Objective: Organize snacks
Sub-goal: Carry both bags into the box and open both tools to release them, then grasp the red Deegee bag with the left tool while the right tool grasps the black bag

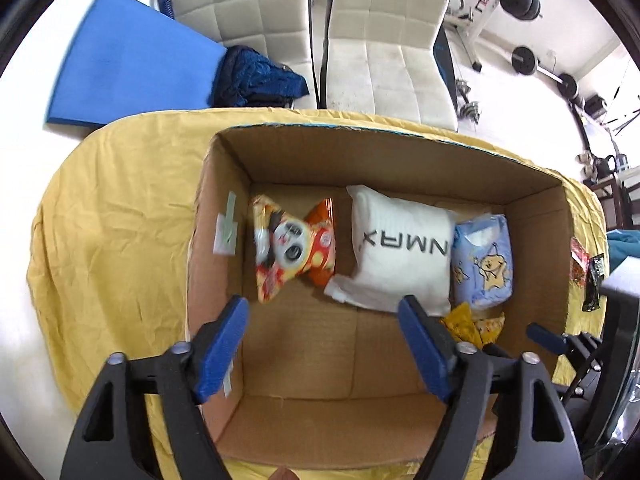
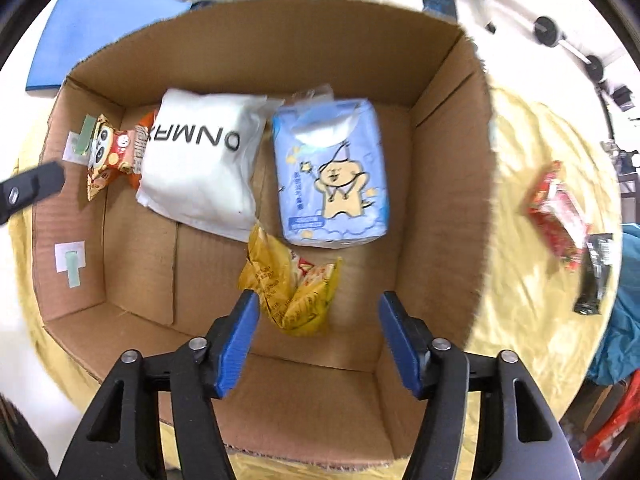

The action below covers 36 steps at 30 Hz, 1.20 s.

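Note:
An open cardboard box (image 1: 224,184) (image 2: 444,92) sits on a yellow cloth. Inside lie an orange panda snack bag (image 1: 290,246) (image 2: 114,152), a white packet (image 1: 400,248) (image 2: 200,168), a light blue cartoon pack (image 1: 486,260) (image 2: 334,176) and a crumpled yellow snack bag (image 1: 474,324) (image 2: 290,284). My left gripper (image 1: 324,312) hangs open over the box's near left part, holding nothing. My right gripper (image 2: 318,308) is open just above the yellow bag, nothing between its fingers. A red snack packet (image 2: 556,212) (image 1: 578,262) and a black bar (image 2: 596,276) (image 1: 594,284) lie on the cloth right of the box.
The yellow cloth (image 1: 120,220) (image 2: 532,300) covers the table around the box. Two white chairs (image 1: 380,40) stand behind it, with a blue mat (image 1: 128,64) and dark blue cloth (image 1: 256,76) on the floor. Weights (image 1: 524,60) stand at the back right.

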Motion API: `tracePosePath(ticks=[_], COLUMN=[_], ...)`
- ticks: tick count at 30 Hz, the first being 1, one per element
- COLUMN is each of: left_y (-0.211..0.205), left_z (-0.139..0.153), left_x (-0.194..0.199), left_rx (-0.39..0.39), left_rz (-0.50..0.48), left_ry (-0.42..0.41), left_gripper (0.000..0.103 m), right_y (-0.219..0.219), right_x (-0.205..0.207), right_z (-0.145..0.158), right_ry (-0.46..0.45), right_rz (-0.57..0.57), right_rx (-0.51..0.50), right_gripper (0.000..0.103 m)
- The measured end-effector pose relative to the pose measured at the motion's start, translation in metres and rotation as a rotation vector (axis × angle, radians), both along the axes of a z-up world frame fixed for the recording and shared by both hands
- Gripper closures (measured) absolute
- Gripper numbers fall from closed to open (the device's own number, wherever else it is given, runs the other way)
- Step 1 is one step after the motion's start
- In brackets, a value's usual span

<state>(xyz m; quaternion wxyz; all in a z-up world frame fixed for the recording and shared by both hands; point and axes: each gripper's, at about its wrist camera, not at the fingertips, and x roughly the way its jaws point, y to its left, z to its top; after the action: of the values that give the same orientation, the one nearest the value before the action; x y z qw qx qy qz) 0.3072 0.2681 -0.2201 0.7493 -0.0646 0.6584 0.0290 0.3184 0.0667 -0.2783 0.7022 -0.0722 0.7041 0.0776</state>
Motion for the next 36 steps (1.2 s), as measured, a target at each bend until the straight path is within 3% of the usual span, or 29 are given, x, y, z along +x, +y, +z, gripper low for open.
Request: tracePosePath(ticks=[3, 6, 11, 14, 18, 21, 36], left_y=[0.000, -0.001, -0.003, -0.005, -0.006, -0.008, -0.033], left_z=[0.009, 0.013, 0.021, 0.030, 0.043, 0.056, 0.126], left_x=[-0.018, -0.034, -0.059, -0.073, -0.089, -0.102, -0.163], left_rx=[0.009, 0.033, 0.045, 0.061, 0.063, 0.082, 0.096], left_rz=[0.021, 0.042, 0.063, 0.073, 0.080, 0.080, 0.038], left_ry=[-0.044, -0.069, -0.110, -0.137, -0.172, -0.201, -0.320], left_gripper=[0.021, 0.008, 0.007, 0.007, 0.008, 0.007, 0.007], right_y=[0.002, 0.001, 0.005, 0.005, 0.000, -0.006, -0.033], right_x=[-0.012, -0.021, -0.043, -0.051, -0.066, -0.077, -0.141], right_z=[0.011, 0.023, 0.039, 0.050, 0.069, 0.086, 0.177], right_ry=[-0.041, -0.077, -0.129, -0.160, -0.198, -0.224, -0.356], right_rz=[-0.010, -0.018, -0.040, -0.042, -0.051, -0.066, -0.098], right_rx=[-0.011, -0.011, 0.007, 0.006, 0.012, 0.031, 0.106], right_gripper=[0.037, 0.035, 0.029, 0.011, 0.008, 0.000, 0.000])
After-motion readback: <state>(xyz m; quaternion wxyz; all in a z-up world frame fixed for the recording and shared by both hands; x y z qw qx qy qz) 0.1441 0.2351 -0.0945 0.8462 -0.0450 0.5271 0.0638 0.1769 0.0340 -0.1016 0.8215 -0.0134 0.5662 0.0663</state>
